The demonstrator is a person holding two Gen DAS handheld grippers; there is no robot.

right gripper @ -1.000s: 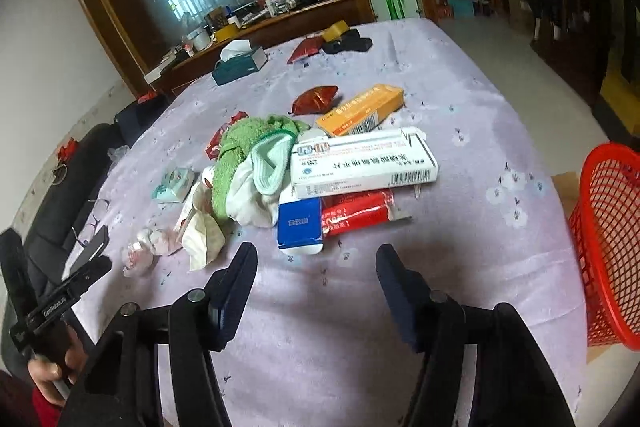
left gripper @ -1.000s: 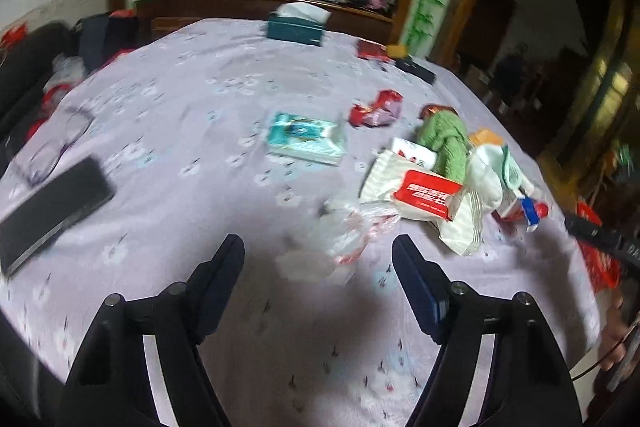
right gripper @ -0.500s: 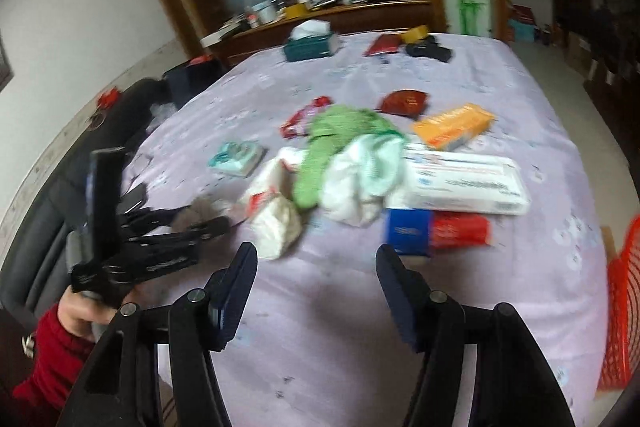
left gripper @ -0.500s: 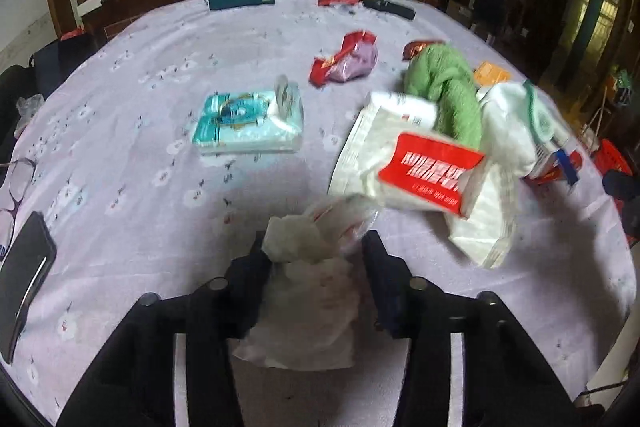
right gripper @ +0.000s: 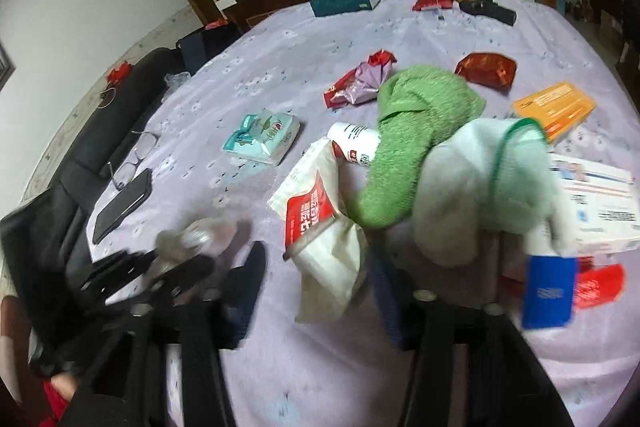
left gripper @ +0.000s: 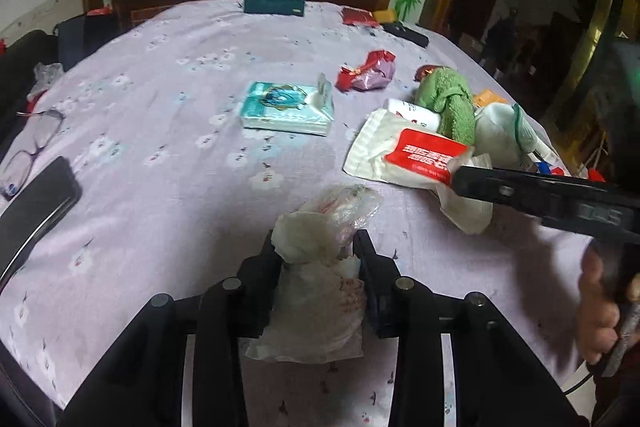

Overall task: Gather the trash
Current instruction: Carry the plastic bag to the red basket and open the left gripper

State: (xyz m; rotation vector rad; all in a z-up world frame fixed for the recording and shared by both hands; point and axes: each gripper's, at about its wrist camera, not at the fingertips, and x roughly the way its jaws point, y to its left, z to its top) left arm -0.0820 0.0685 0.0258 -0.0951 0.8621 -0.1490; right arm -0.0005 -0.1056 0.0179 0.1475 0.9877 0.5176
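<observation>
Tabletop (left gripper: 168,75) showing lilac cloth, pale flower print. Crumpled tissue (left gripper: 316,239) showing white, red flecks. Wet-wipe pack (left gripper: 286,107) showing teal and white. Towel (right gripper: 416,131) showing green. Wrapper (right gripper: 310,211) showing cream, red label. Box (right gripper: 556,109) showing orange. Phone (left gripper: 36,203) showing black.

Bare tablecloth (left gripper: 168,163) left of litter pile (left gripper: 424,155)

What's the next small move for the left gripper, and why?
Probably lift. The left gripper is shut on the crumpled plastic wrapper against the tablecloth, its jaws just closed. Raising it clears the cloth before carrying it off.
</observation>
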